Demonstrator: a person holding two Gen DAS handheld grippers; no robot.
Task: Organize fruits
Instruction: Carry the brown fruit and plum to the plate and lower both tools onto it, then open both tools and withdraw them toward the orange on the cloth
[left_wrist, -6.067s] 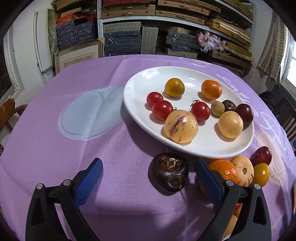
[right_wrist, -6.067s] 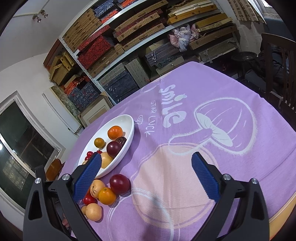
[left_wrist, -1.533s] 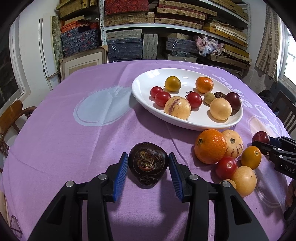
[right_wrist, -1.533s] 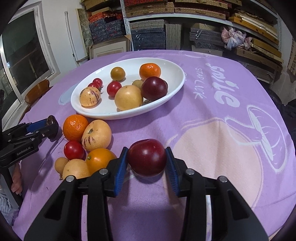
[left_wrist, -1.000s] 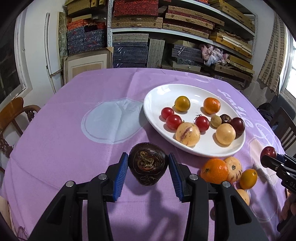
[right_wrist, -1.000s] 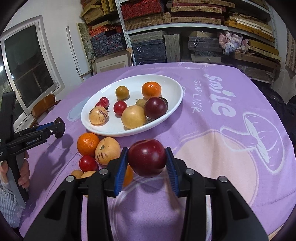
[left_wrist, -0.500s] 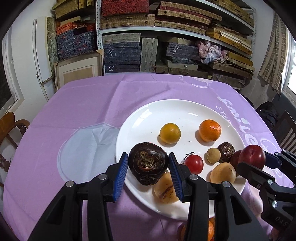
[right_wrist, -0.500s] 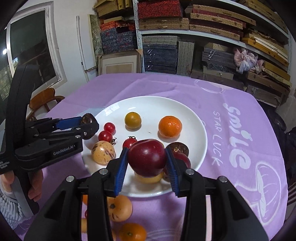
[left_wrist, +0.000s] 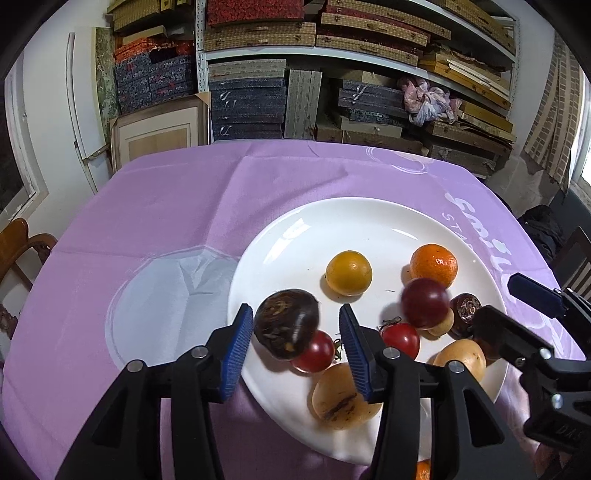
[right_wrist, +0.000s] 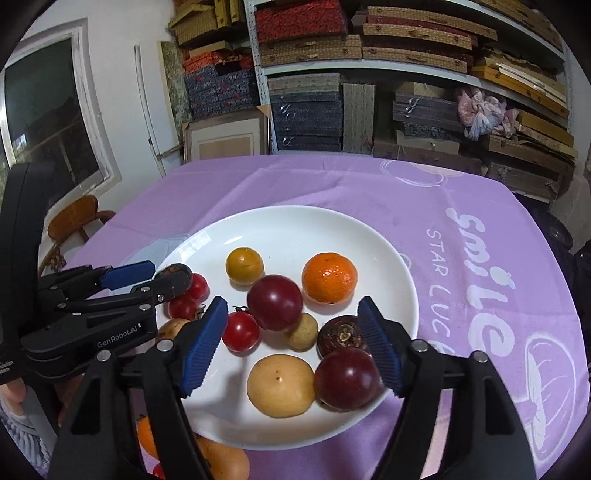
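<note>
Two grippers are over the white plate (right_wrist: 369, 236), which rests on a surface covered in purple cloth (left_wrist: 166, 206). At the left, the left gripper (left_wrist: 293, 341) has its fingers parted; the dark brown fruit (left_wrist: 286, 324) sits blurred in the gap at the plate's left edge, touching the left pad or just beside it and apart from the right pad, overlapping a red tomato (left_wrist: 313, 350). Centre of the plate: a yellow fruit (right_wrist: 244, 266), a dark red plum (right_wrist: 275, 302), an orange mandarin (right_wrist: 329, 277). The right gripper (right_wrist: 290, 345) is spread wide, gripping nothing; the dark red plum lies ahead of it, clear of both pads. Toward the right and near rim: a tan fruit (right_wrist: 280, 384), a second plum (right_wrist: 347, 378), a small brown fruit (right_wrist: 341, 334)
</note>
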